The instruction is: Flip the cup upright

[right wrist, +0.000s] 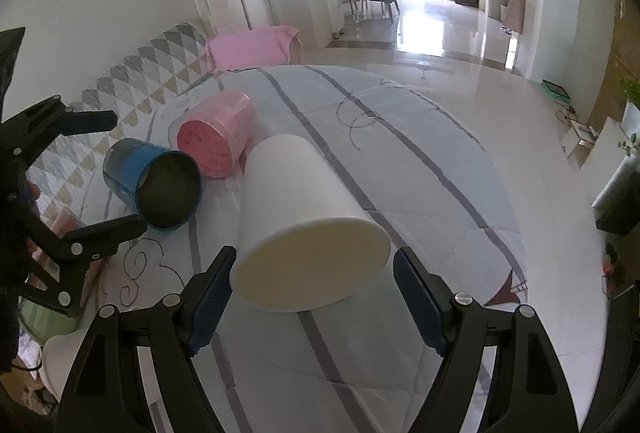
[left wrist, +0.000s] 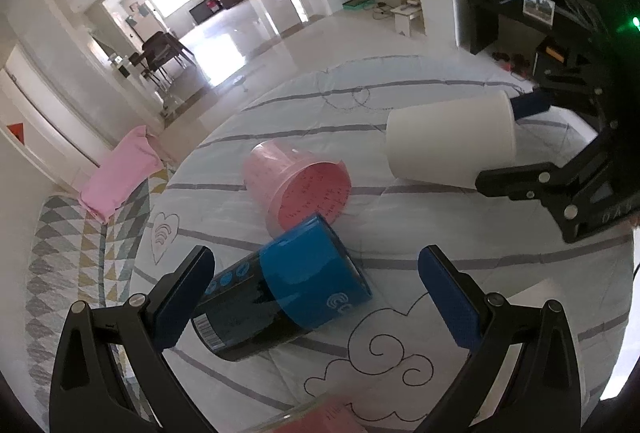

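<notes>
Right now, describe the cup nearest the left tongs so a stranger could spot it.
On the pale striped quilt, three cups lie tipped together. The one between the open left tongs is the glossy blue and black cup, resting against a pink cup. Only it has a dark body with a barcode; the large paper cup is plain white.

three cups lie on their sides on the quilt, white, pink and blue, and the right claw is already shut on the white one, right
Not quite. The right claw is open: in the right wrist view its pads stand on either side of the white paper cup's rim, gaps showing. The rest holds: the pink plastic cup and blue cup also lie sideways on the quilt.
</notes>
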A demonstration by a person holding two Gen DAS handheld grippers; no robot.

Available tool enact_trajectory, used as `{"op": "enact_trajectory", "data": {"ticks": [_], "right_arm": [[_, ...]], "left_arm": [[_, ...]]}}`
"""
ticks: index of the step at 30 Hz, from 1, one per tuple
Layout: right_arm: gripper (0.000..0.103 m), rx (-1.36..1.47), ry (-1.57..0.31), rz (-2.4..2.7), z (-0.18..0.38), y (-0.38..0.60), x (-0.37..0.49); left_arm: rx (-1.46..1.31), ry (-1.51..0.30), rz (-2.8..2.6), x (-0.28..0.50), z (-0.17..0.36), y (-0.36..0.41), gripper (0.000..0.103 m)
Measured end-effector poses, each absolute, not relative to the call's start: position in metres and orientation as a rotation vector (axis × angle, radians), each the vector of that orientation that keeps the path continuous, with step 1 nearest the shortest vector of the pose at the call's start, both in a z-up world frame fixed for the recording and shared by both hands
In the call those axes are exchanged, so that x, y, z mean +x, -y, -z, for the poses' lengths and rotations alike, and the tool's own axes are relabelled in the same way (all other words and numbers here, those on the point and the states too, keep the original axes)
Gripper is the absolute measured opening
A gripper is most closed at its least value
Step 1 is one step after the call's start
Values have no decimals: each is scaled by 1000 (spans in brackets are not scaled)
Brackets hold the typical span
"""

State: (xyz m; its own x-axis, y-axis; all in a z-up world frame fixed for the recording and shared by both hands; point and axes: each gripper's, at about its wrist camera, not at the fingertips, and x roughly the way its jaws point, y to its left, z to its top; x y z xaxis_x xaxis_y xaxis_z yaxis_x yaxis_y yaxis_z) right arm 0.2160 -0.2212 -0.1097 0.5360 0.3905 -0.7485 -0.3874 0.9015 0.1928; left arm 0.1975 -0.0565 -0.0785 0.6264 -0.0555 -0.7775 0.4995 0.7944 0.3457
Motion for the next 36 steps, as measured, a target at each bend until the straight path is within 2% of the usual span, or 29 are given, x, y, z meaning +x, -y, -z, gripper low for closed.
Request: {"op": "enact_trajectory", "data": {"ticks": [15,24,36], "right_arm": [[80,-120,-889,-599,116,227,224],[82,-109,-908,-564,117,236,219],[82,0,-946,-501,127,256,206]], "left_arm": [[812,-834,516,209,80,83,103],[1059,-777,663,224,80,128,103],[1228,-820,887,228,104,195,103]]}}
